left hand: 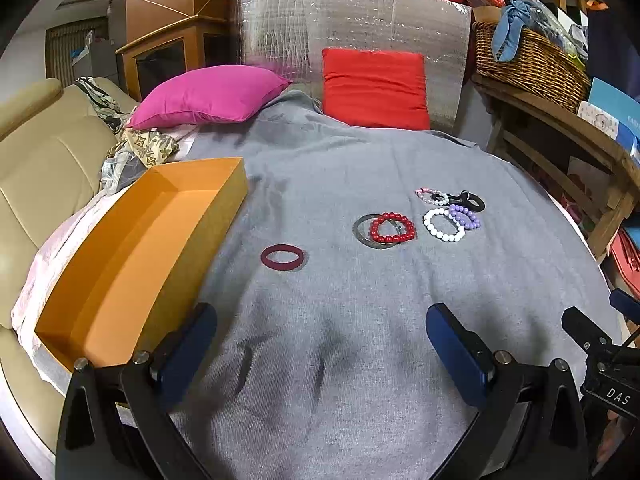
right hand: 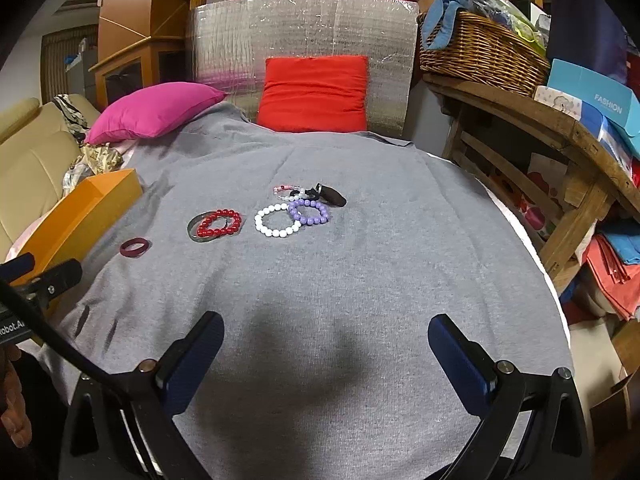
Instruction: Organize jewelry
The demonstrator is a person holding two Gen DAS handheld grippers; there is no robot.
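Grey cloth (left hand: 360, 320) over bench: bracelets clustered at 1 o'clock, red beaded bracelet (left hand: 391, 227) overlapping dark bangle (left hand: 366, 236); maroon ring (left hand: 282, 257) apart; orange box (left hand: 120, 248) at 10 o'clock. Left gripper (left hand: 320, 344) and right gripper (right hand: 326, 356): fingers spread, empty. Risk: overlapping pieces snagging, lifting together.

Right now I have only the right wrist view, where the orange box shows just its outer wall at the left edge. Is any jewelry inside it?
Observer: No. The left wrist view looks down into the orange box, which is open-topped, and no jewelry lies in it.
Operator: And the left gripper? I see only a tip of it.
Observer: The left gripper is open, with nothing between its fingers.
Operator: What lies ahead of it?
Observer: The maroon ring lies on the cloth ahead, within the span of the open fingers.
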